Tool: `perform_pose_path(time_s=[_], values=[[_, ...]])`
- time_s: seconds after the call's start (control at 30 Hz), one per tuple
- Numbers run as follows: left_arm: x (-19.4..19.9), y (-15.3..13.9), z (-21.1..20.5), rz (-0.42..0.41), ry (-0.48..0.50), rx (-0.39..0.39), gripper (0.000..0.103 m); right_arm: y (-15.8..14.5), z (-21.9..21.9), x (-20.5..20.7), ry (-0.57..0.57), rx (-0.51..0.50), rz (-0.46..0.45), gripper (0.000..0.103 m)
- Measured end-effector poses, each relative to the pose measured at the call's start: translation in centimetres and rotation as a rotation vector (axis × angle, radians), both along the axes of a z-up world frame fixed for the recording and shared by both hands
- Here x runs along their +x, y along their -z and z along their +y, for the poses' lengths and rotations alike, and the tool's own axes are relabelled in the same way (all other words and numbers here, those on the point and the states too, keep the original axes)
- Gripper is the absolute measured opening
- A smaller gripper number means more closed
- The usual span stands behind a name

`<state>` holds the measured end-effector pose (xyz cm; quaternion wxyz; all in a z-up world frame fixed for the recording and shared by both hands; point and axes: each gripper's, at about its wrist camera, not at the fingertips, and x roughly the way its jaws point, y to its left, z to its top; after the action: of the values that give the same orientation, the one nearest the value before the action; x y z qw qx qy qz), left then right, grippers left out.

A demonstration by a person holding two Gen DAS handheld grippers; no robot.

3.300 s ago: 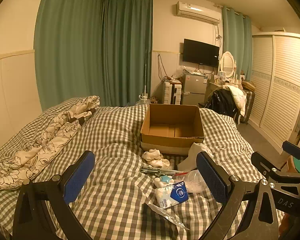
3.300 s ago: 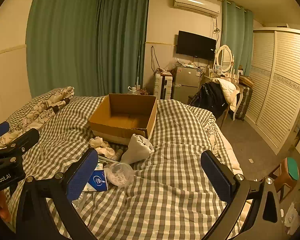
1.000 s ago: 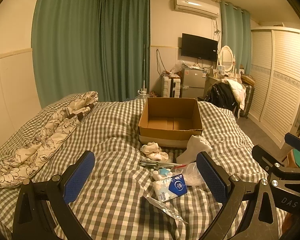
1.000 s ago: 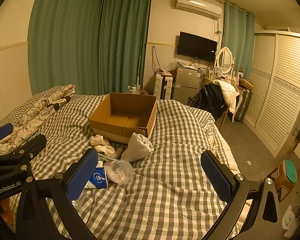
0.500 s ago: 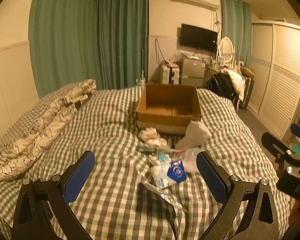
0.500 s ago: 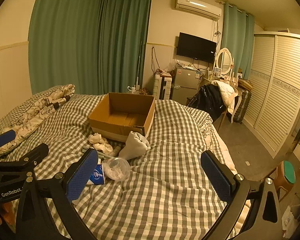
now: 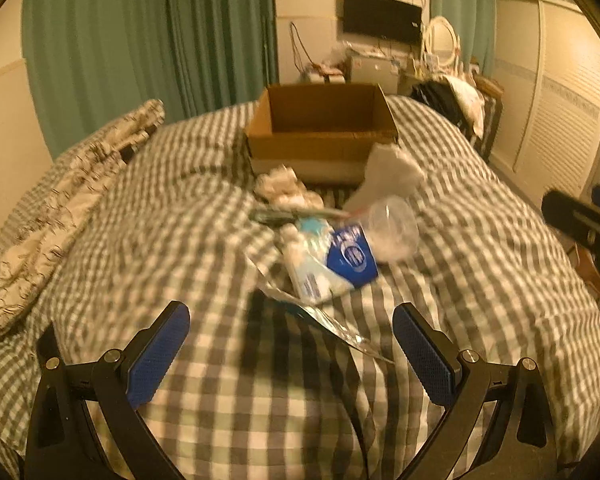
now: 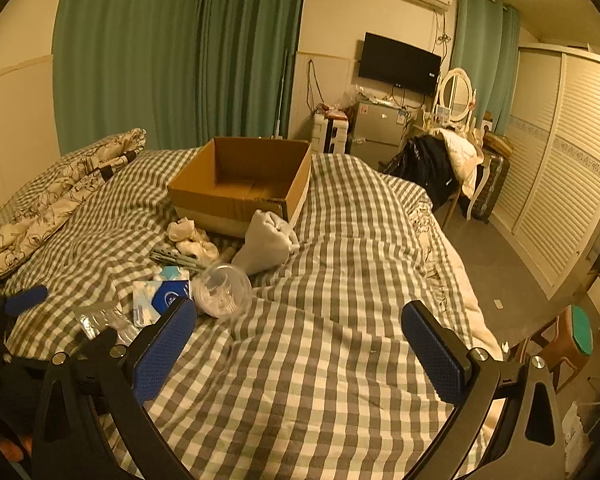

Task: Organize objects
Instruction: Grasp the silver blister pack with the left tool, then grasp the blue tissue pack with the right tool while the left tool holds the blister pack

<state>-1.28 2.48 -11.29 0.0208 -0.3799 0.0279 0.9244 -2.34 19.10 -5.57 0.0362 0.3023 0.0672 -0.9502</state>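
Starting | brown cardboard box (image 8: 240, 188) at checked bed's (image 8: 340, 360) far edge empty | blue-white tissue pack (image 7: 332, 258), clear plastic cup (image 8: 221, 290) unsorted | left gripper (image 7: 291, 354), right gripper (image 8: 299, 346) released, grasping nothing

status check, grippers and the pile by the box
Left gripper open, empty. Right gripper open, empty. Tissue pack and clear cup on bed, cardboard box empty. Nothing blocking.

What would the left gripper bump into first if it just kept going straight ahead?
Probably the crinkly clear plastic wrapper on the checked bedspread: it lies nearest between the open left gripper's fingers. Just past it sits the blue and white tissue pack. The view is blurred, so depth is uncertain.
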Motion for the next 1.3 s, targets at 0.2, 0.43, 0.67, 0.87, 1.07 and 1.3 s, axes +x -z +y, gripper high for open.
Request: perform_pose_path(time_s=[0.2,0.43,0.67,0.87,1.07,1.3], values=[[-1.4,2.8,0.7,-0.066,0.012,-0.016,0.103,1.4,0.3,-1.1,0.001,-0.014,-0.039,0.103],[-2.1,3.5,1.0,-0.079,0.040,-0.023,0.057,2.9,0.3,-2.1,-0.003,-0.023,-0.083,0.103],[-1.7,1.3,-0.6,-0.037,0.048,-0.004,0.014,3.0,-0.5,-2.0,-0.016,-0.006,-0.094,0.103],[-1.9,-1.1,-3.2,0.030,0.044,0.019,0.007,3.7,-3.3,-2.6,-0.062,0.031,-0.118,0.103],[-2.4,-1.6,-6.2,0.053,0.012,0.047,0.006,5.0,-7.6,-4.1,-0.145,0.061,-0.161,0.103],[-3.5,-0.8,-8.0,0.048,-0.028,0.082,0.006,8.8,-13.2,-7.5,-0.225,0.074,-0.299,0.103]])
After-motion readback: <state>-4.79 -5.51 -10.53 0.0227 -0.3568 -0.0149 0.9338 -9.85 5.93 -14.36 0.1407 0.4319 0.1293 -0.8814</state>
